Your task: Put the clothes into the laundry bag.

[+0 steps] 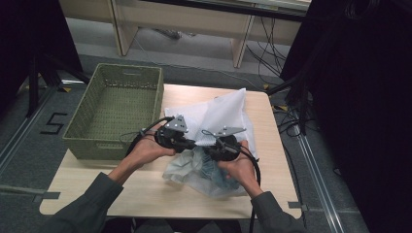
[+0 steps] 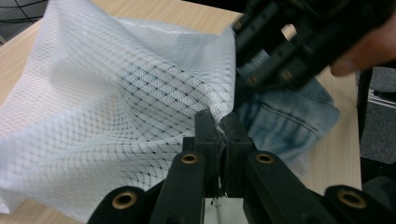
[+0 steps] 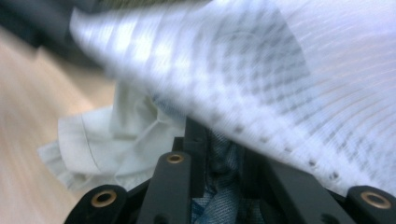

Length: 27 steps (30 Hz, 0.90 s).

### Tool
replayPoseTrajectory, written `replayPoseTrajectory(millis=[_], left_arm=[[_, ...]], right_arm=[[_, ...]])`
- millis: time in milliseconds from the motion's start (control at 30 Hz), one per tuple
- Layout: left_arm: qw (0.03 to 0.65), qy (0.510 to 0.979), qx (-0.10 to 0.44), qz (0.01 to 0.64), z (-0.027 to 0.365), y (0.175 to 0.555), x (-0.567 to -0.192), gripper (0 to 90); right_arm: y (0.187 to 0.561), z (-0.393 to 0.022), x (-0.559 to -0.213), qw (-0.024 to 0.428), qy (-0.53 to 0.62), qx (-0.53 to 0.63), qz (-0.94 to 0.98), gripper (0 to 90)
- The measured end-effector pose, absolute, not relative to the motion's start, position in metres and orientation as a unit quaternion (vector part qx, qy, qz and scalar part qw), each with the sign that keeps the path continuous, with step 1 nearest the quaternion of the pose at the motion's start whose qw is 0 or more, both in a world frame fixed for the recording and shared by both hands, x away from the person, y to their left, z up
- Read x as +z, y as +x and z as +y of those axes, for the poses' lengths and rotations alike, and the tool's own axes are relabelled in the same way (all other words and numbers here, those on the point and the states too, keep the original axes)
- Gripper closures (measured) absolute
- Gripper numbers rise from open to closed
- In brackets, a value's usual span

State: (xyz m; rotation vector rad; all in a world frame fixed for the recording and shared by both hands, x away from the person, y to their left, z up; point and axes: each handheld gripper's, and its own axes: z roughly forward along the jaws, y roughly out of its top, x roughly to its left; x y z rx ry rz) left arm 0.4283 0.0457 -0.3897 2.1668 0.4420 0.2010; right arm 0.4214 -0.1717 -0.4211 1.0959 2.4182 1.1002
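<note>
Over the table [image 1: 145, 191], high view: my left gripper [image 1: 190, 143] and right gripper [image 1: 210, 144] meet at the white mesh bag [image 1: 223, 114]; green basket [image 1: 114, 109] stands left, apart. Left gripper view: jaws clamped on the bag's edge [image 2: 140, 93], denim garment [image 2: 285, 119] behind; best keep that pinch firm. Right gripper view: jaws narrowed around denim [image 3: 219, 186] under mesh [image 3: 280, 70]; grip unconfirmed, so close fully before pulling.

High view overhead, both gripper views close on mesh bag [image 1: 224, 114]
</note>
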Motion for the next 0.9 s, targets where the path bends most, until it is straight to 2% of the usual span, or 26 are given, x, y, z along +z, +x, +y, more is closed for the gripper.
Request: replayPoseTrajectory(millis=[67, 100, 167, 367, 433, 567, 733, 900], left_arm=[[0.449, 0.872, 0.079, 0.18, 0.047, 0.43, -0.389, 86.9], [0.45, 0.87, 0.077, 0.185, 0.048, 0.43, -0.388, 86.9], [0.449, 0.871, 0.079, 0.184, 0.05, 0.43, -0.388, 86.9], [0.437, 0.875, 0.071, 0.197, 0.052, 0.432, -0.396, 87.0], [0.435, 0.875, 0.07, 0.199, 0.053, 0.434, -0.397, 87.0], [0.441, 0.871, 0.075, 0.206, 0.056, 0.437, -0.398, 86.7], [0.433, 0.873, 0.091, 0.205, 0.056, 0.438, -0.404, 83.3], [0.419, 0.877, 0.106, 0.207, 0.05, 0.438, -0.418, 75.1]], right_arm=[[0.427, -0.175, -0.414, 0.15, 0.37, 0.394, 0.828, 78.9], [0.426, -0.175, -0.407, 0.133, 0.384, 0.389, 0.827, 79.0], [0.43, -0.176, -0.408, 0.147, 0.374, 0.392, 0.827, 79.1], [0.449, -0.171, -0.457, 0.179, 0.406, 0.328, 0.834, 79.0], [0.451, -0.173, -0.454, 0.169, 0.416, 0.318, 0.835, 78.8], [0.453, -0.177, -0.453, 0.178, 0.409, 0.324, 0.835, 77.5], [0.45, -0.176, -0.451, 0.171, 0.405, 0.335, 0.834, 76.8], [0.45, -0.177, -0.45, 0.158, 0.41, 0.332, 0.835, 76.8]])
